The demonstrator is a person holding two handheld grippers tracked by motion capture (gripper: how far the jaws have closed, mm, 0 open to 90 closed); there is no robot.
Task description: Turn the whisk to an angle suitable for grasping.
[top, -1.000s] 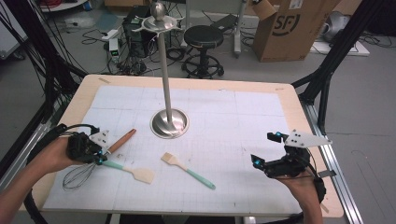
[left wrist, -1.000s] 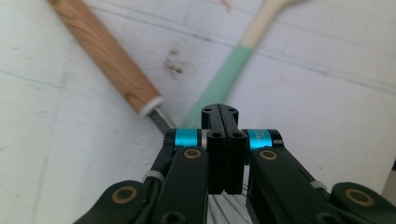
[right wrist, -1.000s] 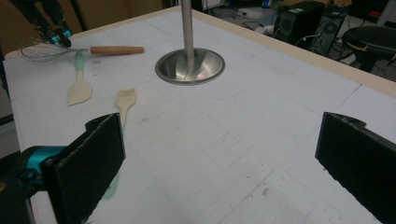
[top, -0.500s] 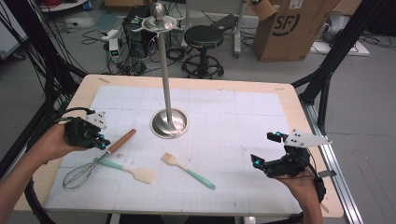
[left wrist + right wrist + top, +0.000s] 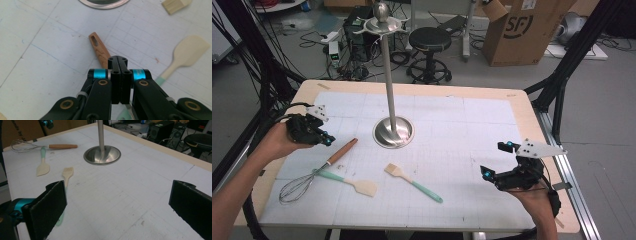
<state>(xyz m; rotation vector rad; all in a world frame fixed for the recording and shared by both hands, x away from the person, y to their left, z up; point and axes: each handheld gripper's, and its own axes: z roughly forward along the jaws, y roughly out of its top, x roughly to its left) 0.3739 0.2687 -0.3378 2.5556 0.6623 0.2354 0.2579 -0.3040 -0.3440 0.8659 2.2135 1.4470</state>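
1. The table (image 5: 512,107) had a white gridded mat on it, with a metal stand (image 5: 393,131) planted near the middle.
2. The whisk (image 5: 312,175), spatula (image 5: 349,182) and brush (image 5: 412,182) lay in front of the stand, whisk crossing the spatula.
3. The right gripper (image 5: 497,160) sat wide open, holding nothing, well off to the right.
4. The left gripper (image 5: 117,60) was pinched fully closed and empty, just over the whisk's wooden handle.
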